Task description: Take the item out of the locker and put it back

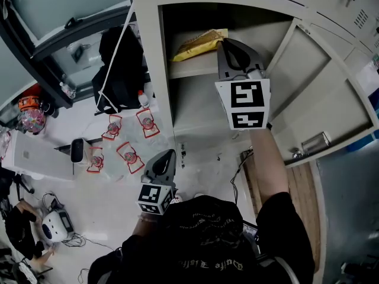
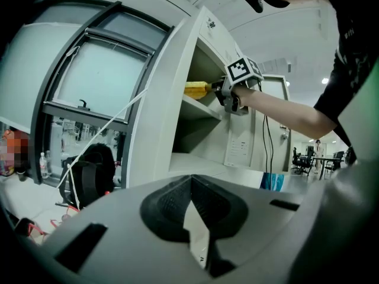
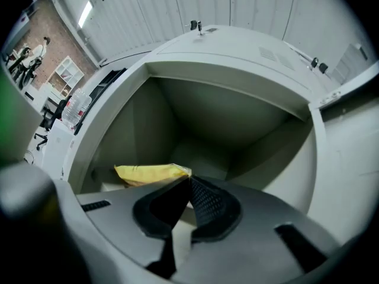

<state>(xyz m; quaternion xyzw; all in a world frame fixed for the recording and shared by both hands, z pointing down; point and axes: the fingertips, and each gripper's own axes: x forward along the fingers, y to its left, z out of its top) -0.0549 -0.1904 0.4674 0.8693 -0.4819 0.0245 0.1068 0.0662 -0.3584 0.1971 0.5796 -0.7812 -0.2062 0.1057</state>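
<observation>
A yellow snack packet (image 1: 198, 45) lies on the upper shelf (image 1: 192, 68) of the open locker. My right gripper (image 1: 224, 41) reaches into that compartment and is shut on the packet's near corner (image 3: 155, 173), which ends right at the jaw tips (image 3: 189, 179). The left gripper view shows the packet (image 2: 195, 89) sticking out leftward from the right gripper (image 2: 220, 89) at shelf height. My left gripper (image 1: 169, 152) hangs low in front of the locker, shut with nothing in it (image 2: 190, 185), pointing at the lower compartment.
The locker door (image 1: 323, 99) stands swung open to the right. A black backpack (image 1: 121, 64) leans left of the locker under a window. Several red-framed items (image 1: 127, 139), a white box (image 1: 35, 158) and cables (image 1: 237, 173) lie on the floor.
</observation>
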